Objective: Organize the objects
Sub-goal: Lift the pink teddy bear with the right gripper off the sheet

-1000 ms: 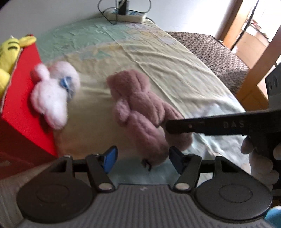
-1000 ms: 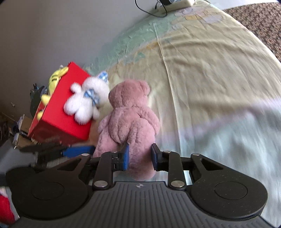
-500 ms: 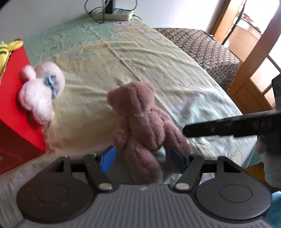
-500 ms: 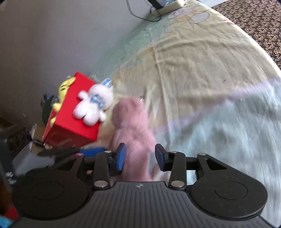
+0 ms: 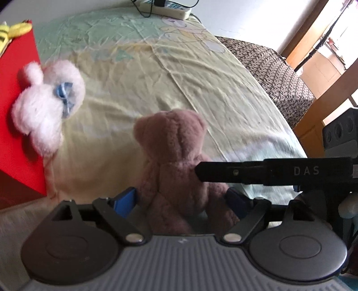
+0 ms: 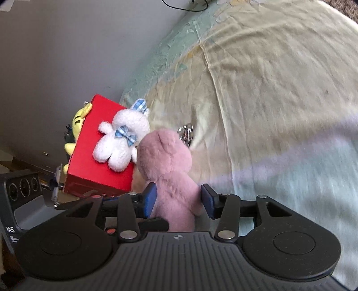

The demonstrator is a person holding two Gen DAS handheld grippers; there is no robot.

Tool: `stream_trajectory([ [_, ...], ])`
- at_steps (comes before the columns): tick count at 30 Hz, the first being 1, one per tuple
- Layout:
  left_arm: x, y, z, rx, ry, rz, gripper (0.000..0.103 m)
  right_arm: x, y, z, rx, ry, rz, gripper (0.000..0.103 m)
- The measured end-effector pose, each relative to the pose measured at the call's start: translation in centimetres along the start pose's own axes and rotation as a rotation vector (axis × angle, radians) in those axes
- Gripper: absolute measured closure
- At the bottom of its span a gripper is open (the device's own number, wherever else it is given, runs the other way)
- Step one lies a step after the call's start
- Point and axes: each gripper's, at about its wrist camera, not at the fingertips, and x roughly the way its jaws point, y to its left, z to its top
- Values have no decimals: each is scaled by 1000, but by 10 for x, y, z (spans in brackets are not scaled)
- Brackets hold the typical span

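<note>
A mauve teddy bear (image 5: 176, 170) sits upright on the bed, back toward both cameras; it also shows in the right wrist view (image 6: 170, 170). My left gripper (image 5: 181, 201) is open with its blue pads on either side of the bear's lower body. My right gripper (image 6: 177, 199) is open around the bear's body too, and its black finger (image 5: 268, 172) crosses the left wrist view at the bear's right side. A white plush bunny (image 5: 48, 107) with a blue bow leans on a red box (image 5: 15, 116); both also show in the right wrist view, bunny (image 6: 120, 141), box (image 6: 89, 170).
A yellow plush (image 6: 77, 125) sits behind the red box. A metal keyring (image 6: 186, 134) lies on the bedsheet (image 5: 201, 85) beyond the bear. A power strip (image 5: 165, 9) rests at the bed's far end. A patterned seat (image 5: 279, 73) and wooden frame stand right.
The right gripper has opened wider around the bear, having been nearly closed on it. The bear went from lying tilted to sitting upright. Both grippers came closer to it.
</note>
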Motion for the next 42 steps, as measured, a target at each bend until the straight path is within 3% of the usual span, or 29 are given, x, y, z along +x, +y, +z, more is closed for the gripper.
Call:
stream_trajectory([
  [3, 1, 4, 2, -16, 2, -12, 14, 4, 2, 6, -21, -27, -5, 54],
  [8, 2, 2, 1, -13, -11, -3, 13, 15, 4, 6, -15, 27, 42, 54],
  [14, 6, 5, 5, 5, 13, -32, 13, 9, 5, 1, 29, 60, 53, 63],
  [17, 7, -3, 4, 49, 26, -2, 15, 1, 9, -5, 9, 85, 76, 64],
  [21, 6, -14, 4, 107, 38, -16, 15, -20, 10, -11, 5, 40, 63, 65],
  [29, -16, -45, 10, 212, -66, 11, 16, -51, 25, -11, -62, -50, 93, 65],
  [42, -66, -28, 0, 176, -186, 41, 16, -41, 84, -17, -205, -79, 101, 65],
])
